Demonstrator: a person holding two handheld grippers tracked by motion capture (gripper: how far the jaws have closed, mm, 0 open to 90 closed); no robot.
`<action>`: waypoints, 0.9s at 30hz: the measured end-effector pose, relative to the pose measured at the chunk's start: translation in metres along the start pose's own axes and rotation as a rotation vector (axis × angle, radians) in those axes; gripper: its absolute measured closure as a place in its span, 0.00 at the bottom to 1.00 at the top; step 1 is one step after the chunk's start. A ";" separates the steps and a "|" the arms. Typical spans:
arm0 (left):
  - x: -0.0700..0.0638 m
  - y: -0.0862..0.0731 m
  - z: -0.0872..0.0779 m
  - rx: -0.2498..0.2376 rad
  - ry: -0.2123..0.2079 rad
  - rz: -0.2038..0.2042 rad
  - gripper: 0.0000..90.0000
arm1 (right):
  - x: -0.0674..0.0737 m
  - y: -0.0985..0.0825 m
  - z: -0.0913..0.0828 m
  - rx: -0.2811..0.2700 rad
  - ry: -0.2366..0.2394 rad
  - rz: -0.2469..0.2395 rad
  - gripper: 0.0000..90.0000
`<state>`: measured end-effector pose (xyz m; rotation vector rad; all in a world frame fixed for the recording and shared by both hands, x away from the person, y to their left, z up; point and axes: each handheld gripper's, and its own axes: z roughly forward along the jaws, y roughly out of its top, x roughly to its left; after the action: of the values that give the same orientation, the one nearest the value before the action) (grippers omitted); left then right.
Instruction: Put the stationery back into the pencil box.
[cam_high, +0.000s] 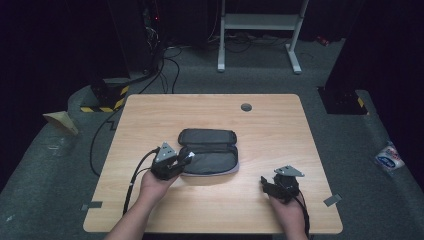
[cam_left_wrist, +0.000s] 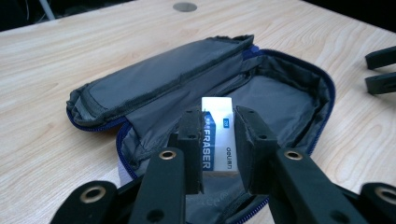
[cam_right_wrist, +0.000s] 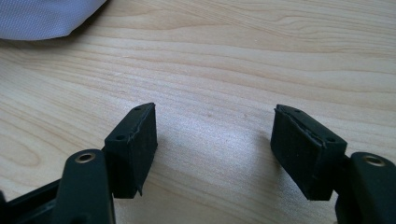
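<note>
A grey pencil case (cam_high: 208, 151) lies unzipped in the middle of the wooden table (cam_high: 270, 125), its lid folded back. My left gripper (cam_high: 186, 157) sits at the case's left end, shut on a white eraser (cam_left_wrist: 218, 138) with a blue printed sleeve. The eraser hangs just above the case's open grey lining (cam_left_wrist: 280, 100). My right gripper (cam_high: 265, 184) rests low near the table's front right, jaws apart, with bare wood (cam_right_wrist: 215, 121) between its pads (cam_right_wrist: 135, 144). A corner of the case (cam_right_wrist: 42, 18) shows at the top left of the right gripper view.
A round grey cable port (cam_high: 246, 107) sits in the table near its far edge. The other gripper's jaws (cam_left_wrist: 380, 70) show at the right of the left gripper view. On the dark floor beyond stand a white desk frame (cam_high: 260, 30) and a cable cover with yellow-black stripes (cam_high: 107, 97).
</note>
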<state>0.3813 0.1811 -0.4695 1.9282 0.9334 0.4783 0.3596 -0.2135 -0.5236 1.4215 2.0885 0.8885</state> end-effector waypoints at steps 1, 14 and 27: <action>0.000 0.000 0.002 0.010 0.003 0.006 0.81 | 0.000 0.000 0.000 0.000 0.000 0.000 0.35; 0.004 -0.010 0.019 0.102 0.032 0.001 0.81 | 0.000 0.000 0.000 0.000 0.002 0.000 0.35; 0.007 -0.014 0.017 0.125 0.038 0.010 0.81 | 0.000 0.000 0.000 0.000 0.002 0.000 0.35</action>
<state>0.3911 0.1813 -0.4901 2.0436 0.9989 0.4733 0.3596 -0.2135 -0.5236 1.4210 2.0902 0.8903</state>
